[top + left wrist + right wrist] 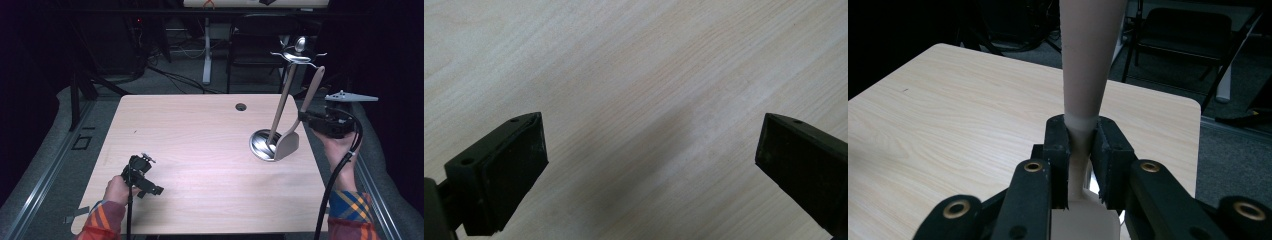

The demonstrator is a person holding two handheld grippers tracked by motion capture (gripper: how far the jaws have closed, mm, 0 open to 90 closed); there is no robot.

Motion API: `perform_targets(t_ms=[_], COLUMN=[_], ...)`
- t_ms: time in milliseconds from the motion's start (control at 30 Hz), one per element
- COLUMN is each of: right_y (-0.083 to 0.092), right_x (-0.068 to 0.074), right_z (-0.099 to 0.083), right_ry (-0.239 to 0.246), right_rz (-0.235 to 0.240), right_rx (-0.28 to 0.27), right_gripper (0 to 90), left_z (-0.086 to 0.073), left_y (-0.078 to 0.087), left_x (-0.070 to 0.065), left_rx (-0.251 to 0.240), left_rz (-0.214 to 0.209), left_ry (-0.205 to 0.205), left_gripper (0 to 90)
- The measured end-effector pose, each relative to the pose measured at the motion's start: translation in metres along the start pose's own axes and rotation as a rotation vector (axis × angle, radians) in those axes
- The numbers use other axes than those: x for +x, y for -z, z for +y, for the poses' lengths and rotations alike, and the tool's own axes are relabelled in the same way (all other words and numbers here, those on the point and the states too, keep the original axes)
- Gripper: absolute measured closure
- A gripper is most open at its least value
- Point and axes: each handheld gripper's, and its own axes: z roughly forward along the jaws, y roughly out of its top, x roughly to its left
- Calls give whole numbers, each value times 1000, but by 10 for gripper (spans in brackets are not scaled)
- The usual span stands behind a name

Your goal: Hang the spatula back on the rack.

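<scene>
Gripping the beige spatula (294, 131) by the narrow neck just above its blade, the right gripper (303, 117) is holding the tool upright so that its long handle points toward the hooks at the top of the metal utensil stand (283, 82). In the right gripper view the two black pads (1057, 150) are pressing on the neck of the spatula (1087, 70) from both sides, with the flat blade hanging below them. The pinch sits low, probably so the handle end stays free to be hung on the rack. The blade is hovering just beside the stand's round steel base (260, 145), at the right side of the wooden table (200, 150), near the stand's slanting pole.

The right hand is coming in from the table's right edge, the gripper lying roughly level and pointing left toward the stand, its cable looping down past the plaid sleeve.

The left gripper (155, 190) is resting low over the near left part of the table, jaws spread wide with nothing but bare wood between them, apparently waiting.
</scene>
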Motion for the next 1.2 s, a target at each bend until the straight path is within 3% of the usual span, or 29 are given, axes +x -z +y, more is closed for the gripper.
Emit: perform_targets(t_ms=[633, 833, 967, 1200], right_y=[-17, -22, -25, -25], right_x=[-6, -4, 1, 4], right_z=[8, 9, 10, 9], right_ry=[4, 20, 41, 48], right_rz=[20, -23, -84, -102], right_rx=[36, 28, 24, -5], right_gripper=[776, 772, 767, 730], left_z=[0, 0, 0, 0], left_y=[-1, -1, -1, -1], left_x=[1, 1, 1, 0], left_rx=[8, 9, 9, 11], left_rz=[2, 4, 5, 1], left_ry=[2, -2, -2, -5], left_gripper=[0, 0, 0, 0])
